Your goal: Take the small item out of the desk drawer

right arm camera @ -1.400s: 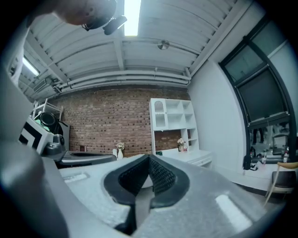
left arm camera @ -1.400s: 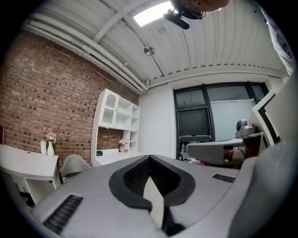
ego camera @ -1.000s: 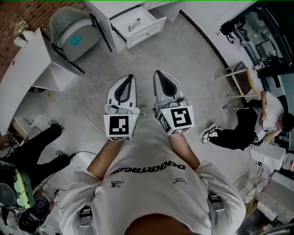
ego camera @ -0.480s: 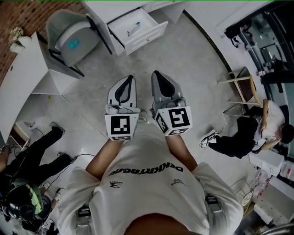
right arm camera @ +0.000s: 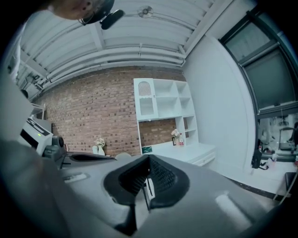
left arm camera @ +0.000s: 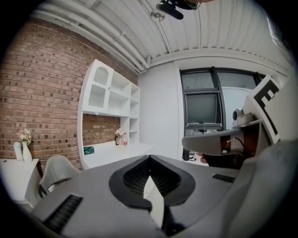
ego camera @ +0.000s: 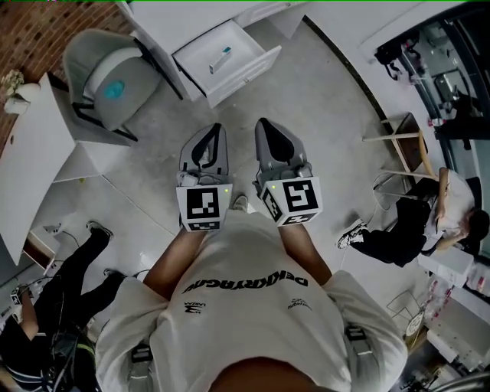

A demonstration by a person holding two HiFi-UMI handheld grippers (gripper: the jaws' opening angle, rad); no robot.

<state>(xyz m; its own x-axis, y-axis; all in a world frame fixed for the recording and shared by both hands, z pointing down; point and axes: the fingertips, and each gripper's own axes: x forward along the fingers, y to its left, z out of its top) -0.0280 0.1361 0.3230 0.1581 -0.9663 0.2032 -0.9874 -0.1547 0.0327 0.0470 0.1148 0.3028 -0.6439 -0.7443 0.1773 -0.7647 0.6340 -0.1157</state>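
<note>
Drawer (ego camera: 230,55) of the white desk (ego camera: 176,15) stands pulled open at the top of the head view. The small item (ego camera: 220,59), a slim white-and-teal piece, lies on the bottom of the drawer, clear of its walls.

The left gripper (ego camera: 215,130) and the right gripper (ego camera: 266,124) are held side by side in front of the person's chest. Both point toward the drawer and are well apart from it. On each, the jaws are pressed together with nothing between them, as the left gripper view and the right gripper view both show.

Bare grey floor (ego camera: 306,99) lies between the grippers and the drawer. A grey chair (ego camera: 103,73) with a teal seat pad stands just left of the drawer, beside the desk. A white table (ego camera: 38,145) runs along the left edge, with a vase (ego camera: 17,90) of flowers at its far end.

A seated person's legs (ego camera: 76,260) occupy the lower left. A second person (ego camera: 398,226) crouches at the right, near a wooden stool (ego camera: 398,126).
</note>
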